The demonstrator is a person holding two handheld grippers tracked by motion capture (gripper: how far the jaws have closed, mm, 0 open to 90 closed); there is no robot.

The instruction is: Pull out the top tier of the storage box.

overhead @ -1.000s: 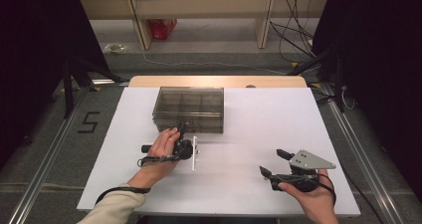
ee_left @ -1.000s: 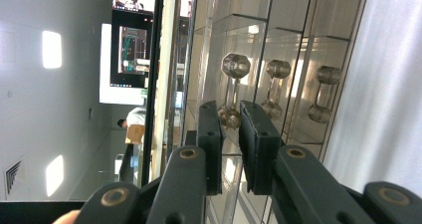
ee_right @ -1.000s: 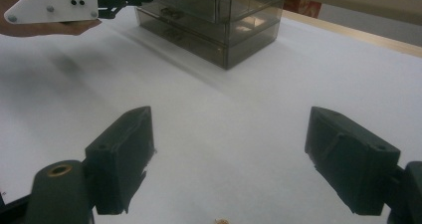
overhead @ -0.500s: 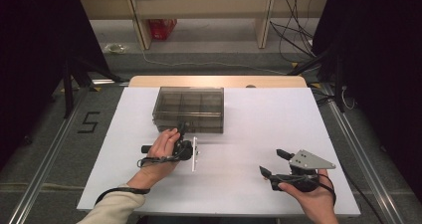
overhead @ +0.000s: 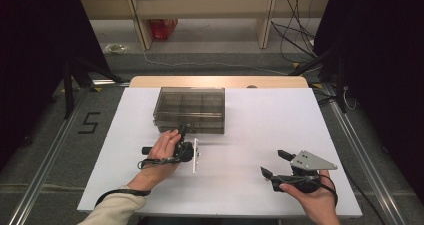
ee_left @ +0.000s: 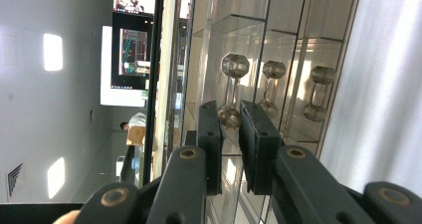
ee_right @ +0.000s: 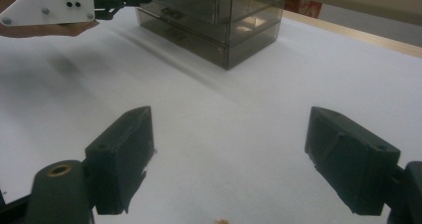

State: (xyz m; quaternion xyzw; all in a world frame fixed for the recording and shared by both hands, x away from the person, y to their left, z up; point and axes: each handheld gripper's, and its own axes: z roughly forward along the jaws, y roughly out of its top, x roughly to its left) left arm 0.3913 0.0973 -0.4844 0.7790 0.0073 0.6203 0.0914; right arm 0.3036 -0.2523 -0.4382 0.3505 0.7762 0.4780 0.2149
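From the high view, a smoky clear drawer box [overhead: 190, 110] stands on the white counter [overhead: 260, 120], toward its far left part, and the left hand-held gripper [overhead: 183, 137] reaches to the near front face of that box, with the person's left hand [overhead: 162, 147] behind it. That view is too coarse to tell what the jaws meet. The left gripper view, rolled on its side, fills this in: the box front carries three clear dumbbell-shaped drawer knobs, and the two black jaws stand nearly together around the near end of the first knob [ee_left: 230, 92], their pads pressing on it from either side, so this hand-held gripper is clenched on that knob. The middle knob [ee_left: 271, 87] and the far knob [ee_left: 318, 92] stand free beside it. The right hand-held gripper [overhead: 273, 166] rests low over the counter near its front right edge, well apart from the box, held in the right hand [overhead: 310, 197]. The right gripper view shows what the high view only hints at: its jaws spread wide with bare white counter between them, released and holding nothing, while the drawer box [ee_right: 214, 20] sits farther off and the white plate of the left hand-held gripper [ee_right: 50, 5] shows at the upper left.
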